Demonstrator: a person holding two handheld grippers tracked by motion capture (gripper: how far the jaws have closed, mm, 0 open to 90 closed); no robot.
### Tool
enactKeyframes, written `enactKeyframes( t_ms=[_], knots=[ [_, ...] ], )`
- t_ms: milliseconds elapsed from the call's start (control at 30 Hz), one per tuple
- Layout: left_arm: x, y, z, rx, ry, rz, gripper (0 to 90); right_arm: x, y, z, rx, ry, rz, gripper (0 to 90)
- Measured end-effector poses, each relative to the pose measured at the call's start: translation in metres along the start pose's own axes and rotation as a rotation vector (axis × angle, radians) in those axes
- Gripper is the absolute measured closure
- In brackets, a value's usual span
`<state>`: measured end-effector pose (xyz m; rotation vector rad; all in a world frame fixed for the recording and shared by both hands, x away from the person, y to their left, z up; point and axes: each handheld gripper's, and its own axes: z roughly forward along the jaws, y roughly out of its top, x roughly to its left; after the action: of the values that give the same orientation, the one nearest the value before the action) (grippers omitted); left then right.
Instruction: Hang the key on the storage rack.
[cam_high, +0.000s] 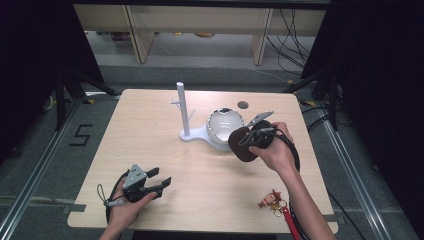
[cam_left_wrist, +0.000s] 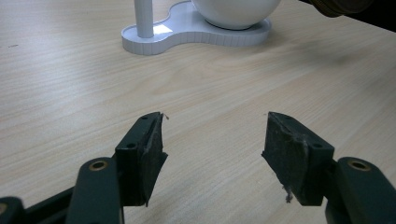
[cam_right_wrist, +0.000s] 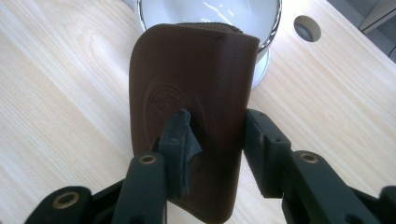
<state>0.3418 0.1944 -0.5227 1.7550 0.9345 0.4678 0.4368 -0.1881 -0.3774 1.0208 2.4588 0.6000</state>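
firmly, right gripper (cam_right_wrist: 212, 140) clamps brown pouch (cam_right_wrist: 196, 93) — beside white bowl (cam_right_wrist: 210, 14)

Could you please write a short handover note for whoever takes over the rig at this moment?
Left gripper: open, holding nothing, low over the near left of the table.
Right gripper: shut on the brown leather pouch, held in the air just in front of the white bowl on the white stand.
Done: pouch picked up.
Left: probably setting the pouch in the bowl; the keychain figure lies untouched near the front edge.
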Motion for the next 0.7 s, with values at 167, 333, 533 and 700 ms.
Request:
enactKeyframes(
  t_ms=[167,333,533,700],
  knots=[
    [0.000,0.000,0.000,0.001,0.000,0.002,36.7,-0.001,0.003,-0.001,-0.016,-0.009,-0.017,62.9],
    [0.000,0.000,0.000,0.008,0.005,0.005,36.7,-0.002,0.008,-0.004,-0.033,-0.026,-0.016,62.8],
    [0.000,0.000,0.000,0.001,0.000,0.003,36.7,-0.002,0.015,-0.004,-0.061,-0.038,-0.022,62.8],
    [0.000,0.000,0.000,0.001,0.000,0.002,36.6,-0.002,0.019,-0.003,-0.066,-0.041,-0.030,62.8]
  ],
)
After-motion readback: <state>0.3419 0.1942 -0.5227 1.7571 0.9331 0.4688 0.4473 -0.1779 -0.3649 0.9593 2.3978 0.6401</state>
